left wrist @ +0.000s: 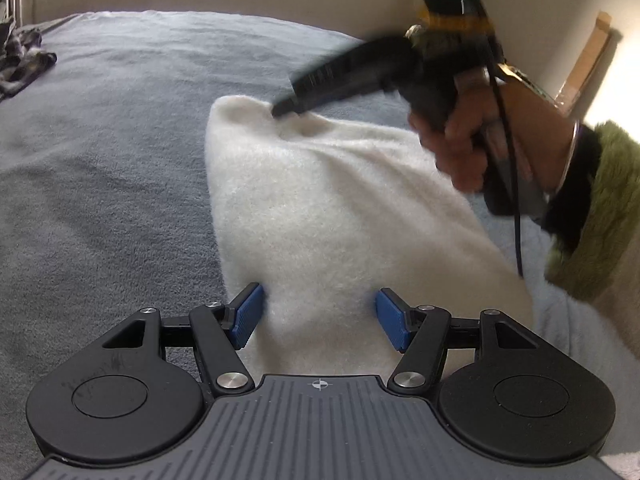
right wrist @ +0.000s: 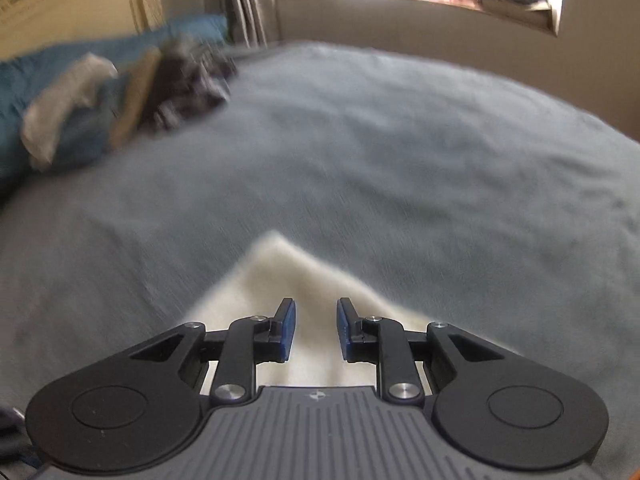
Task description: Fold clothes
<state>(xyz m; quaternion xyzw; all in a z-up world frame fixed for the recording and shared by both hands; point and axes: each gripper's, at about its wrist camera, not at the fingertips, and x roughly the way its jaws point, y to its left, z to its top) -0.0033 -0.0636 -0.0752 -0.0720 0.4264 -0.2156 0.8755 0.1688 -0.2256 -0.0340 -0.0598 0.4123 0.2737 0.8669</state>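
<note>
Right wrist: blurred clothes pile (right wrist: 176,88), perhaps.

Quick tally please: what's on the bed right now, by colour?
White: 1, the fleecy garment under both tongs, left and right.
Dark: 1 crumpled pile at the far side; pieces too blurred to separate.
Blue: 1 pillow.
Pale grey: 1 cloth on the pillow.
Total: 4.

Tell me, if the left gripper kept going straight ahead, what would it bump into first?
The white fleece cloth. The left gripper is open, its blue fingers apart over the cloth's near end, so it would probably meet that first. Depth is hard to judge here.
</note>
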